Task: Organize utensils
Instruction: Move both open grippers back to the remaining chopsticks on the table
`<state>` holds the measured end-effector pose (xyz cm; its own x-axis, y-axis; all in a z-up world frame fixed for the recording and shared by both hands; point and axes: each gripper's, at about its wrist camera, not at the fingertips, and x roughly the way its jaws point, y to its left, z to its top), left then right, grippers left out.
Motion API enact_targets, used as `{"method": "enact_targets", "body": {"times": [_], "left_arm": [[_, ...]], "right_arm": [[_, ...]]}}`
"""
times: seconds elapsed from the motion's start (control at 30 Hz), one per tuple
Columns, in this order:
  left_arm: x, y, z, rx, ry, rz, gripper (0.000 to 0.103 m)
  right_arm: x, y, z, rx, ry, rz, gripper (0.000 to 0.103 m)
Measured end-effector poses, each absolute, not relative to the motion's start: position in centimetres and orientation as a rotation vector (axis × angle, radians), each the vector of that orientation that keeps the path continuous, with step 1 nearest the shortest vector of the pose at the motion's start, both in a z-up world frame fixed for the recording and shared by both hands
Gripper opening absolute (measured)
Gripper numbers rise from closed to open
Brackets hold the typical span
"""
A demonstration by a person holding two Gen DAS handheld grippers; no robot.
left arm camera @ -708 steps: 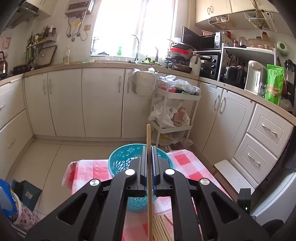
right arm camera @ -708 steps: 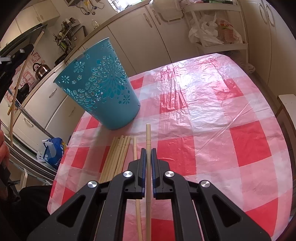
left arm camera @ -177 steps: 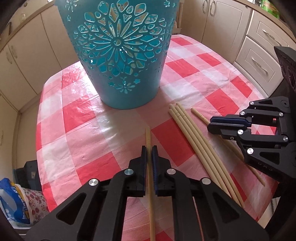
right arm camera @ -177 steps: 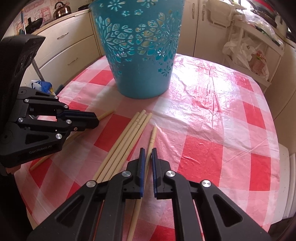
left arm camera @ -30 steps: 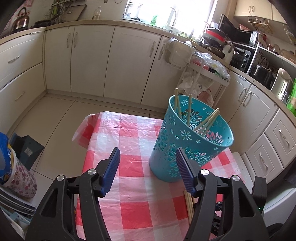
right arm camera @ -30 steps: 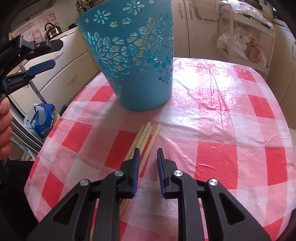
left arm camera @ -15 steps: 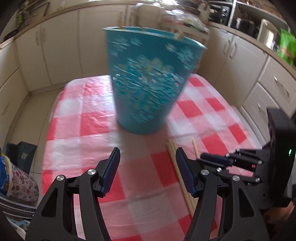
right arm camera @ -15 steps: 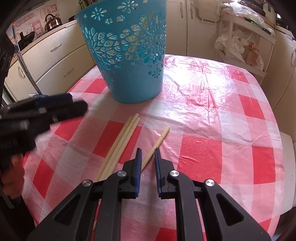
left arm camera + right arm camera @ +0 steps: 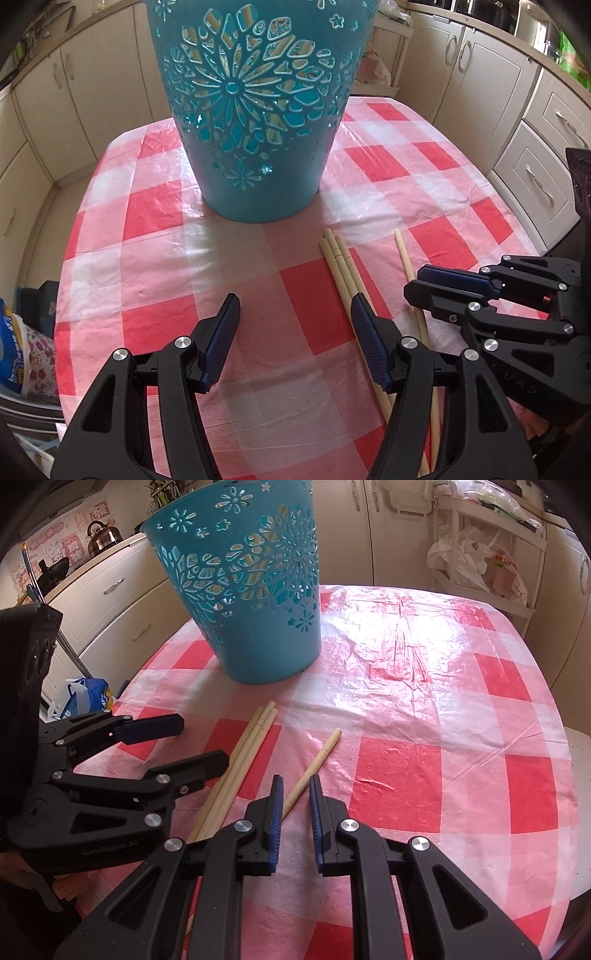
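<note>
A teal cut-out basket (image 9: 255, 147) (image 9: 258, 627) stands on the red-and-white checked tablecloth (image 9: 147, 266), and chopsticks show through its holes. In front of it lie three wooden chopsticks side by side (image 9: 341, 269) (image 9: 251, 734). A single chopstick (image 9: 404, 258) (image 9: 321, 753) lies apart to their right. My left gripper (image 9: 294, 301) (image 9: 203, 740) hangs open low over the cloth, its right finger just beside the bundle of three. My right gripper (image 9: 295, 781) (image 9: 415, 282) has only a narrow gap. The single chopstick runs slantwise into that gap and under the left finger. The pads do not press on it.
The table edge curves round close on the left and right. A blue bag (image 9: 14, 350) sits on the floor to the left. Cream cabinets (image 9: 480, 74) ring the room. A white trolley with plastic bags (image 9: 476, 565) stands behind the table.
My left gripper has dropped from high above the basket to just over the cloth before it, still open. One chopstick has slid away from the bundle, and the right gripper's jaws have narrowed a little.
</note>
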<state>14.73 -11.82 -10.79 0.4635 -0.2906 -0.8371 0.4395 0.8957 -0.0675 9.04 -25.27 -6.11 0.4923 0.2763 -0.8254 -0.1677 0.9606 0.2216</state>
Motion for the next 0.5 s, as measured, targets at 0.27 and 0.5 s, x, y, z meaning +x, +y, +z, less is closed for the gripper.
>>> {"method": "enact_targets", "body": {"times": [0.27, 0.5], "left_arm": [[14.76, -12.26, -10.79, 0.177, 0.988, -0.455, 0.059], [14.93, -12.68, -10.79, 0.213, 0.979, -0.44, 0.061]], "right_arm": [[9.04, -25.11, -6.2, 0.123, 1.017, 0.272, 0.016], [8.94, -25.26, -6.25, 0.115, 1.017, 0.272, 0.017]]}}
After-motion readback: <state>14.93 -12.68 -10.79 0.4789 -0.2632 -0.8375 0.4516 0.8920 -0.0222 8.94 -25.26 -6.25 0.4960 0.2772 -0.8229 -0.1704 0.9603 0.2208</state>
